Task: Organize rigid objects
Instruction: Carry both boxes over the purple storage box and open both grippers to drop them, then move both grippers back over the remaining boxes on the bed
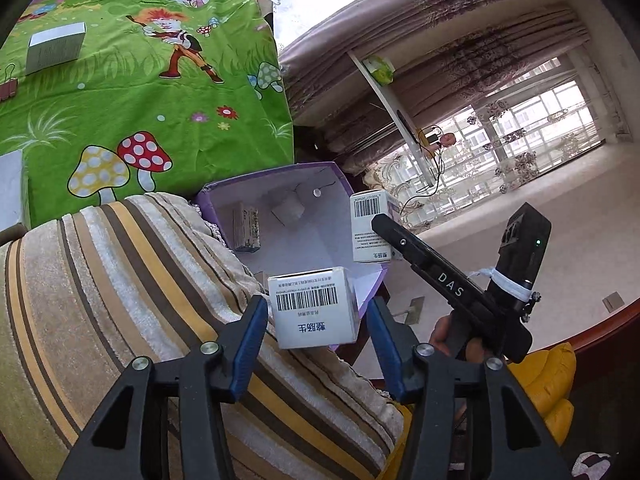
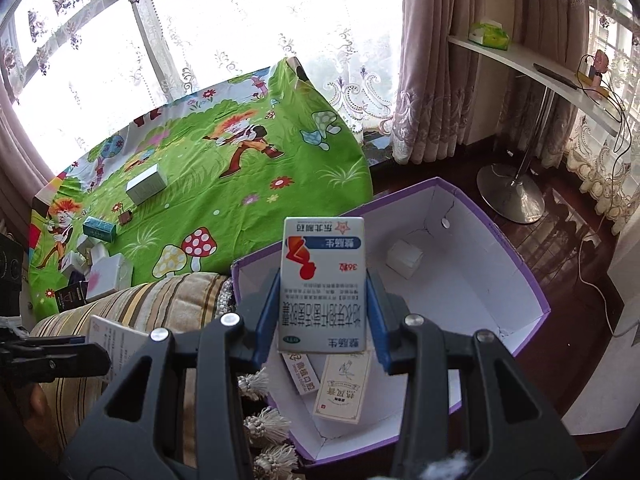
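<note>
Right tongs [image 2: 323, 316] around medicine box [image 2: 323, 285]

The medicine box [image 2: 323, 284] hides part of the purple bin's [image 2: 520, 264] floor (small print unreadable).

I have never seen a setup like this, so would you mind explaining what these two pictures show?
No robot here: a person holds a two-finger tool in each hand, with a camera on each looking along its fingers. One picture comes from the left gripper, the other from the right gripper. The right fingers clamp a medicine box above an open purple box already holding small cartons. A white barcoded box sits between the left fingers; whether they grip it is unclear. More boxes lie on the green cartoon cloth.
</note>
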A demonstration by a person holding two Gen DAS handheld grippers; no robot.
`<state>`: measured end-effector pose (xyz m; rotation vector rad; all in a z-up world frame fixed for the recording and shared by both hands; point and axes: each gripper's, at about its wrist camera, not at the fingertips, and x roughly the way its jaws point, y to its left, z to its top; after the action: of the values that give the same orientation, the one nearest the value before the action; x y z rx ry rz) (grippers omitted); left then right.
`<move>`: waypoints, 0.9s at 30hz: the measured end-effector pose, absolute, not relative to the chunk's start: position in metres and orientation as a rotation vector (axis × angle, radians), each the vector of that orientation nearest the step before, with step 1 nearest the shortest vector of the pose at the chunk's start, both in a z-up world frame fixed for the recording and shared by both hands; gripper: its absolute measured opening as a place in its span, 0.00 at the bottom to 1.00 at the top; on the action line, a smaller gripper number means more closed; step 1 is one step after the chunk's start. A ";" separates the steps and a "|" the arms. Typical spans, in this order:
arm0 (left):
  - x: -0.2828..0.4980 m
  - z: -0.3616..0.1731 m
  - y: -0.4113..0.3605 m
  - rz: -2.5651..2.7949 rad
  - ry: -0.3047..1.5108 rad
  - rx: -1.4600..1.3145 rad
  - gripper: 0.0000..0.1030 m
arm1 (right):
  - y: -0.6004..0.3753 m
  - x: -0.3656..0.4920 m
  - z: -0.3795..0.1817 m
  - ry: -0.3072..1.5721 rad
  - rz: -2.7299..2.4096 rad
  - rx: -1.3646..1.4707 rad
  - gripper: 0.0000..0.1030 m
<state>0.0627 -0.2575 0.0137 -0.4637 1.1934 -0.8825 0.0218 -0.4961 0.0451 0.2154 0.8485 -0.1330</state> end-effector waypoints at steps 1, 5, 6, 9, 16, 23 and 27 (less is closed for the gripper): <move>0.063 0.013 -0.256 -0.878 1.195 -0.469 0.54 | -0.499 0.021 0.046 0.846 -0.137 0.224 0.48; 0.064 0.012 -0.249 -0.867 1.197 -0.488 0.56 | -0.502 0.019 0.047 0.843 -0.156 0.231 0.57; 0.064 0.012 -0.248 -0.870 1.194 -0.489 0.56 | -0.501 0.019 0.047 0.842 -0.152 0.230 0.57; 0.062 0.014 -0.249 -0.880 1.180 -0.490 0.56 | -0.496 0.020 0.050 0.841 -0.147 0.213 0.57; 0.060 0.021 -0.243 -0.880 1.130 -0.468 0.56 | -0.477 0.024 0.054 0.836 -0.107 0.156 0.57; 0.059 0.026 -0.231 -0.863 1.090 -0.470 0.56 | -0.457 0.030 0.056 0.850 -0.043 0.172 0.61; 0.059 0.030 -0.221 -0.841 1.069 -0.467 0.56 | -0.441 0.034 0.057 0.858 -0.009 0.154 0.62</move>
<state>0.0592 -0.2207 0.0304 -0.4674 1.0692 -0.8413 0.0341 -0.4406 0.0570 0.1539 0.8578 -0.0092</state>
